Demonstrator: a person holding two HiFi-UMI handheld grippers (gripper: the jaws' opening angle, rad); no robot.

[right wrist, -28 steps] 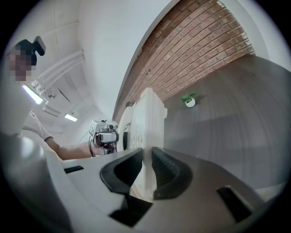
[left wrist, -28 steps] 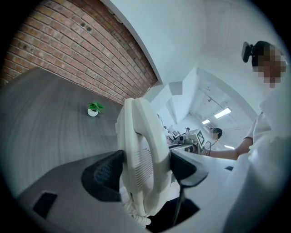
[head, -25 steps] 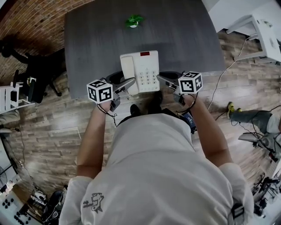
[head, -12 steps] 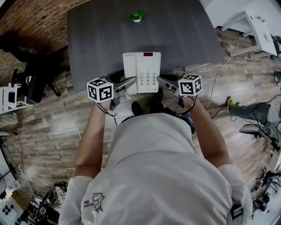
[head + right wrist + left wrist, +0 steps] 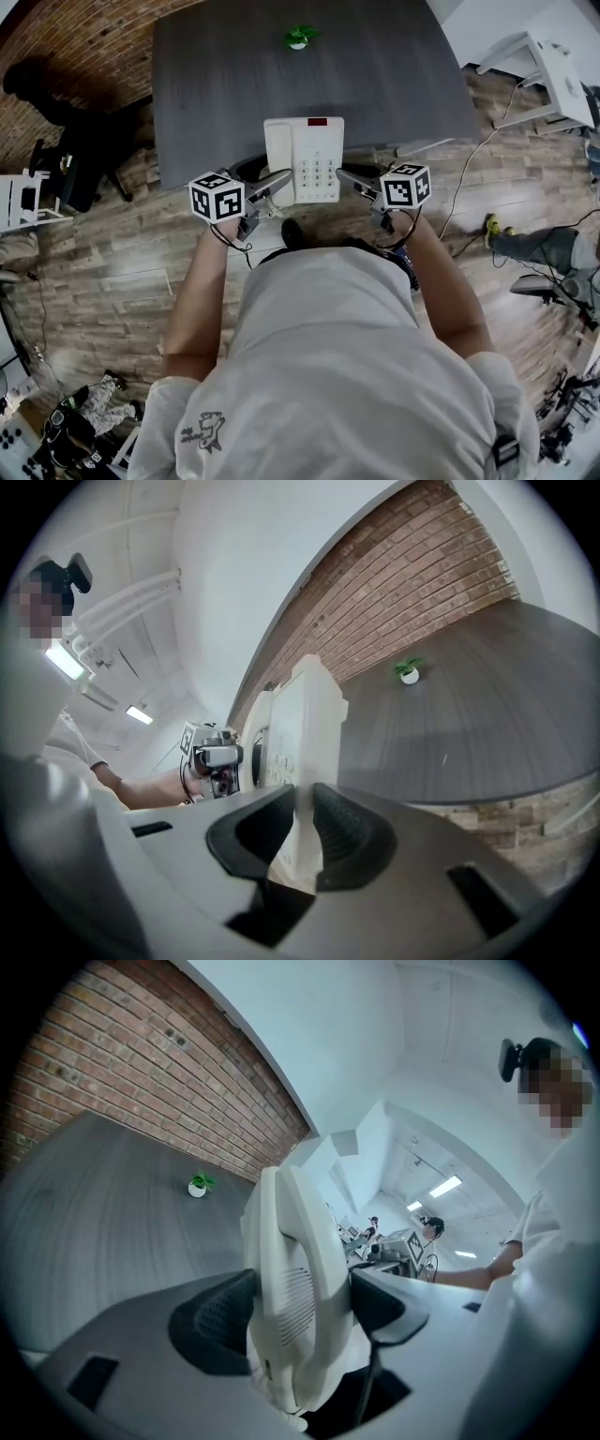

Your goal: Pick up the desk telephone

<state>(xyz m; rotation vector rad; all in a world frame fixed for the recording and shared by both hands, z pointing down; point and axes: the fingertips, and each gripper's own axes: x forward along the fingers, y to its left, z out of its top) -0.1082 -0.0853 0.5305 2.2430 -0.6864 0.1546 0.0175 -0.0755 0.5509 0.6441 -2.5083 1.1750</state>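
Observation:
The white desk telephone with a grey keypad hangs in the air at the near edge of the dark grey table, held between both grippers. My left gripper is shut on its left side, where the handset fills the gap between the black pads. My right gripper is shut on the thin right edge of the telephone, which its pads pinch. In the right gripper view the left gripper's marker cube shows beyond the phone.
A small green plant in a white pot stands at the table's far side. A black office chair is to the left, white furniture at upper right. Cables and another person's leg lie on the wooden floor at right.
Both grippers have drawn the telephone back toward me; it now hangs half over the table's near edge instead of over the tabletop. Both grips are unchanged.

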